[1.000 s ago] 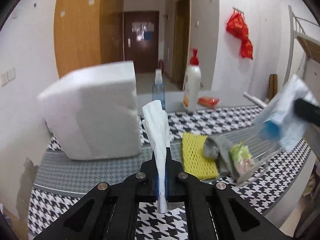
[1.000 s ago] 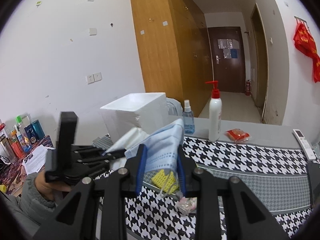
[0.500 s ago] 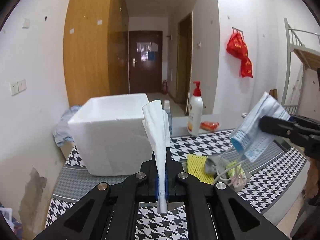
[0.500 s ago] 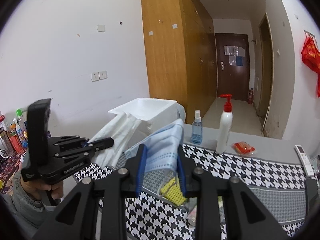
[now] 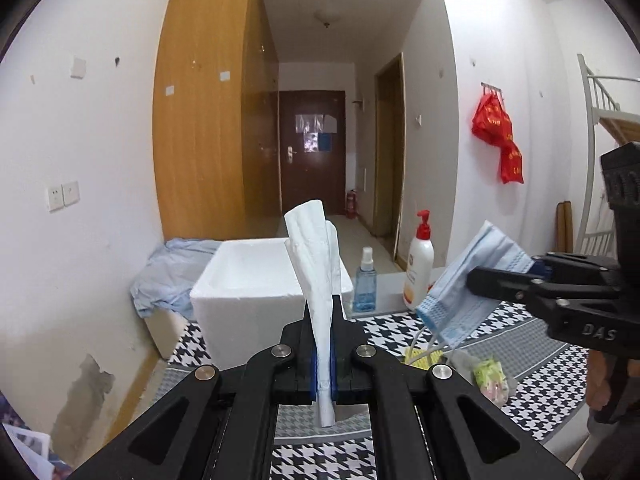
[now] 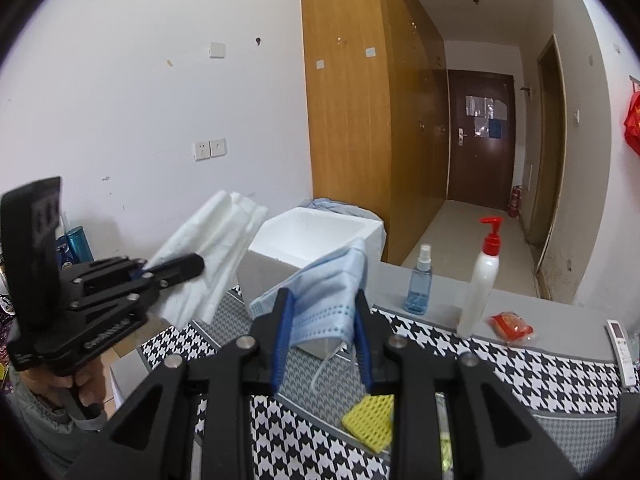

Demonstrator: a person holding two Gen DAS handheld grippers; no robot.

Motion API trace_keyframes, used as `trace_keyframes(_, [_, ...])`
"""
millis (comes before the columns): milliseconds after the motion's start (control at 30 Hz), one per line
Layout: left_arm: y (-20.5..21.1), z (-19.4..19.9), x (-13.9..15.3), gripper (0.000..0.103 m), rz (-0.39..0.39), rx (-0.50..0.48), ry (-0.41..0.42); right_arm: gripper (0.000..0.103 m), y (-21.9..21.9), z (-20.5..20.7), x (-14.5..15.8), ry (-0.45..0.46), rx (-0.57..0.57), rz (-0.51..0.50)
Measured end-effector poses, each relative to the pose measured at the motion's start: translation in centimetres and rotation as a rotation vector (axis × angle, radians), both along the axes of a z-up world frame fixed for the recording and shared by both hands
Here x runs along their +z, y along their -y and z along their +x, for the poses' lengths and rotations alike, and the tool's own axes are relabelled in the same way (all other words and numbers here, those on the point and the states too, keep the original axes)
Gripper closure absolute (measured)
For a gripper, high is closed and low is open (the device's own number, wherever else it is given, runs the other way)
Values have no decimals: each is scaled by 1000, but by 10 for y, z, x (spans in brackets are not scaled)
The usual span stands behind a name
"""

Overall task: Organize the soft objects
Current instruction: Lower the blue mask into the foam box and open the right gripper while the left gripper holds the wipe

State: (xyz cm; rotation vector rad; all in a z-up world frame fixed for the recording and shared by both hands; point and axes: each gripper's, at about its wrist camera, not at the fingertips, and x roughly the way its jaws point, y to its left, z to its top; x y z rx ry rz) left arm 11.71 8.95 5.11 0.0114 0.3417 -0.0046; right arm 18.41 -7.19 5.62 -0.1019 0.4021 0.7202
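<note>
My left gripper (image 5: 323,312) is shut on a folded white tissue (image 5: 316,256) that stands up between its blue pads, held above the table. In the right wrist view the same left gripper (image 6: 188,266) and its white tissue (image 6: 208,256) hang at the left, short of the open white foam box (image 6: 316,240). My right gripper (image 6: 320,300) is shut on a light blue face mask (image 6: 324,300) whose ear loops dangle. That face mask (image 5: 472,284) shows at the right of the left wrist view, right of the foam box (image 5: 248,292). A yellow mesh sponge (image 6: 370,424) lies on the table.
On the houndstooth tablecloth (image 6: 520,376) stand a blue spray bottle (image 6: 418,284) and a white pump bottle (image 6: 482,276). A red packet (image 6: 510,322) and a white remote (image 6: 620,344) lie at the right. Light blue cloth (image 5: 168,276) is heaped behind the box. A green wrapped item (image 5: 490,372) lies beside a grey cloth (image 5: 460,360).
Both grippers have risen with their loads. In the left wrist view the foam box dropped lower and shrank, and its open top came into sight. The right gripper with the mask came closer to the box.
</note>
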Motion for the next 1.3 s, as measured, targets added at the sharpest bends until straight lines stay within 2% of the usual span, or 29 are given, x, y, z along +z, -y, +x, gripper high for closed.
trace_keyframes(400, [-19, 1, 15, 99, 22, 58, 25, 70, -24, 18, 13, 9, 19, -19])
trace_keyframes(767, [-34, 10, 16, 99, 25, 90, 20, 70, -48, 38, 29, 33, 43, -45])
trace_keyframes(1300, [-61, 16, 12, 99, 24, 184, 7, 70, -83, 76, 35, 32, 82, -55])
